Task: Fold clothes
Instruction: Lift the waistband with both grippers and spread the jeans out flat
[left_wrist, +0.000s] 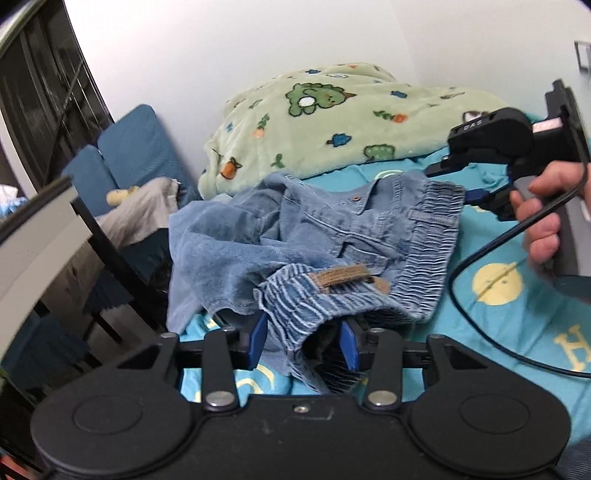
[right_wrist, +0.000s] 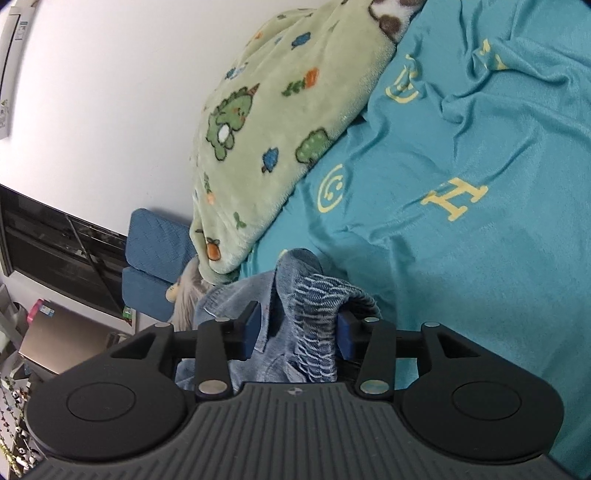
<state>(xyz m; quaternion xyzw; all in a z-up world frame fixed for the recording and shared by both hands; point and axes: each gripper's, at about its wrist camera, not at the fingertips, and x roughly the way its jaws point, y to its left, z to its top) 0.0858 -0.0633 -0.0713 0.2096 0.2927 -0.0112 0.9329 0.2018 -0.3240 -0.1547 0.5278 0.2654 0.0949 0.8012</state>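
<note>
Both tongs (left_wrist: 303, 341) (right_wrist: 297, 328) grip denim shorts (left_wrist: 332, 236).

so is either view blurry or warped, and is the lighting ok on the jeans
Left wrist view: soft motion blur on the right hand and green blanket; the window frame at the edge bends. Right wrist view: sharper, fisheye curves the wall edge. Lighting is even and flat on the denim shorts in both, no glare.
</note>
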